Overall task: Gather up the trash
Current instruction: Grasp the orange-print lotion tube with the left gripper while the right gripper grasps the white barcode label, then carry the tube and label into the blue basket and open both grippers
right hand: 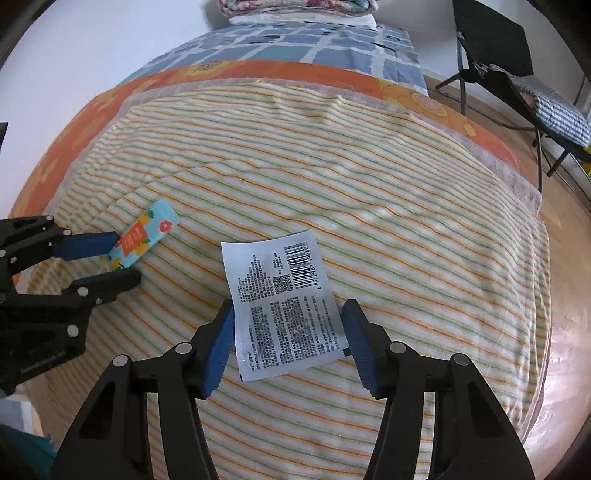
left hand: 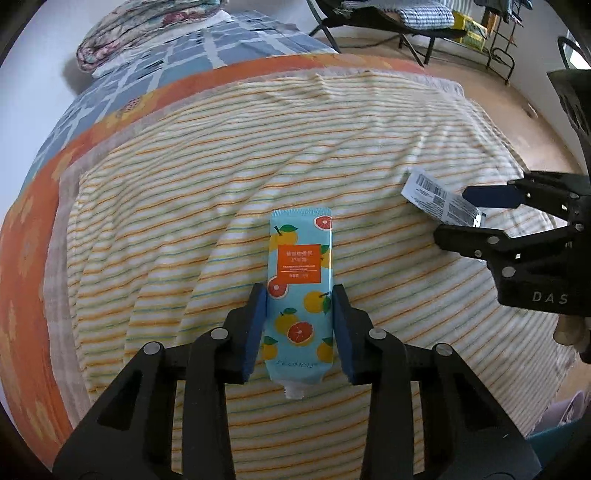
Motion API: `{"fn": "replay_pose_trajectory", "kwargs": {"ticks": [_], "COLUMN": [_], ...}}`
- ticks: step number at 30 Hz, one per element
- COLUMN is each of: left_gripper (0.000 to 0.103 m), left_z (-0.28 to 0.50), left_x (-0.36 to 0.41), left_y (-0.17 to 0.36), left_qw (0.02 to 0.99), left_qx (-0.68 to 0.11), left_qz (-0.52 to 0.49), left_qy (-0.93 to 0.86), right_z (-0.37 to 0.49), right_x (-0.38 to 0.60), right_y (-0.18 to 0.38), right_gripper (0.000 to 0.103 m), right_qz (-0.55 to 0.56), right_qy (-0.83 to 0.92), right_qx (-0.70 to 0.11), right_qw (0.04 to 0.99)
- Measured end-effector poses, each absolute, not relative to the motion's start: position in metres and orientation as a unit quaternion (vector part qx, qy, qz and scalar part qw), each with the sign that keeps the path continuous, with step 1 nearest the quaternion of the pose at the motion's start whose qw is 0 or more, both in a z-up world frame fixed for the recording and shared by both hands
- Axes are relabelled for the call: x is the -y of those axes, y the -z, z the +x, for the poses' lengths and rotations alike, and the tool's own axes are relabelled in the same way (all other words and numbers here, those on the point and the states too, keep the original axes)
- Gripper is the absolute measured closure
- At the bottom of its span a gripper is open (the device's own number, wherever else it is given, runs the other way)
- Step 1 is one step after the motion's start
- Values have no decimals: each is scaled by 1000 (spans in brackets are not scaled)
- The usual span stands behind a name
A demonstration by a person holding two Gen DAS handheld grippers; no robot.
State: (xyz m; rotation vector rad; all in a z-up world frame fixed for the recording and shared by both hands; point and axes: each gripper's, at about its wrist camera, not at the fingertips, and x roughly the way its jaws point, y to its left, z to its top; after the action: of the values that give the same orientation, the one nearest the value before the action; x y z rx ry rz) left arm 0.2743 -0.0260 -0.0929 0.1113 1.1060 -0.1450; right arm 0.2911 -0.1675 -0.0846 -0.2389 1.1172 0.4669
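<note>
A light blue tube printed with oranges and grapefruit (left hand: 300, 291) lies on the striped blanket (left hand: 221, 177), capless nozzle toward me. My left gripper (left hand: 300, 325) straddles the tube, its blue pads touching or nearly touching both sides. A white sachet with barcode and black print (right hand: 286, 308) lies flat on the blanket. My right gripper (right hand: 290, 338) is open around the sachet, a small gap on each side. The sachet (left hand: 437, 201) and right gripper (left hand: 476, 218) also show in the left wrist view; the tube (right hand: 142, 238) and left gripper (right hand: 118, 258) show in the right wrist view.
The striped blanket covers an orange sheet (right hand: 258, 70) and a blue checked sheet (right hand: 295, 40) on a bed. Folded floral bedding (left hand: 147, 26) lies at the bed's head. A black folding chair (right hand: 517, 85) stands on the wooden floor (right hand: 569, 258) to the right.
</note>
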Motion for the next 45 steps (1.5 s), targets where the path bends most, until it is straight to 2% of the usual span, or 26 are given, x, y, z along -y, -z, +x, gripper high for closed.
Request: {"fn": "replay_pose_trajectory", "kwargs": {"ticks": [16,31,45], "left_gripper": [68,68,68], "left_z": [208,91,-14], "left_x": [32,44,60], "left_y": [49,-12,-1], "left_qw": [872,898,891], "left_qx": [-482,-432,-445], "left_qz": [42,53,50], "left_qy": [67,69,74], "right_z": [253,154,51], "right_x": [192,199,209], "right_y": [53,-8,-16], "right_gripper": [48,48,48], "right_qz": [-70,-63,-45], "right_qy": [-216,-237,-257], "right_qx": [-501,-468,-466], "right_qw": [835,849,845]}}
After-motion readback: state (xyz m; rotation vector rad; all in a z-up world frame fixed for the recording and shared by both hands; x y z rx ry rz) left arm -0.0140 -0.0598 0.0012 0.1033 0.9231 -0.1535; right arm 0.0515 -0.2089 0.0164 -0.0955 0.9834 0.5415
